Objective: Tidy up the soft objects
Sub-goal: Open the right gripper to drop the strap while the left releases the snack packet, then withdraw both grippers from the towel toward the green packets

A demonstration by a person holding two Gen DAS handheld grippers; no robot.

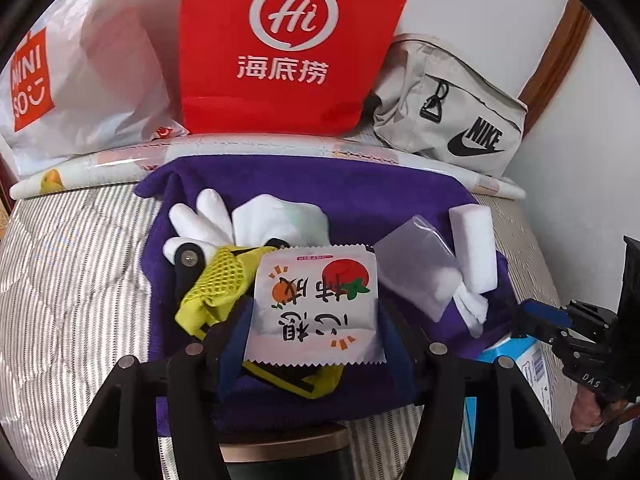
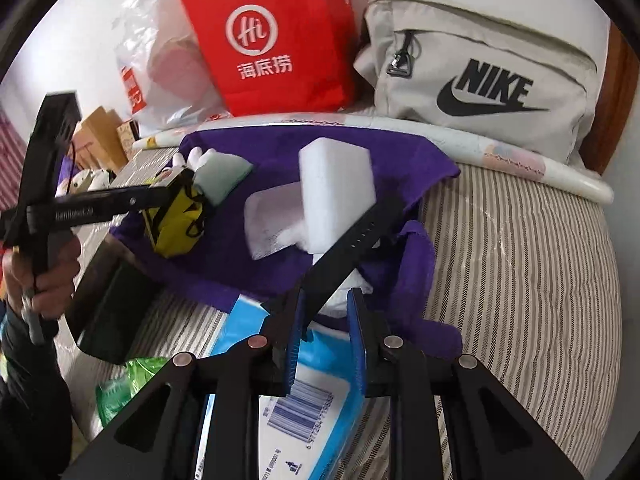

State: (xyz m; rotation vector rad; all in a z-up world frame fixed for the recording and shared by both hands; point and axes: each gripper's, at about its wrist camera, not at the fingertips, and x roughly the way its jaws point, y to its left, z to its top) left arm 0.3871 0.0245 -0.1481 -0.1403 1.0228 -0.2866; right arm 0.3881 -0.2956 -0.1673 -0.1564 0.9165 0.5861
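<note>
A purple towel (image 1: 360,196) lies on the striped bed with soft things on it: white gloves (image 1: 208,216), a folded white cloth (image 1: 280,220), a clear packet (image 1: 416,264), a white sponge block (image 1: 472,248) and a yellow mesh pouch (image 1: 216,280). My left gripper (image 1: 316,312) is shut on a white tissue packet (image 1: 316,304) with an orange-and-tomato print, above the pouch. My right gripper (image 2: 324,332) has its jaws a little apart, with a black perforated strap (image 2: 360,232) lying against the left finger (image 2: 292,344). The sponge block (image 2: 336,196) stands just beyond it.
A red Haidilao bag (image 1: 288,48), a white Miniso bag (image 1: 80,80) and a beige Nike pouch (image 1: 452,112) stand at the back against the wall, behind a rolled paper tube (image 1: 280,148). A blue tissue box (image 2: 312,408) and a dark box (image 2: 112,308) lie near me.
</note>
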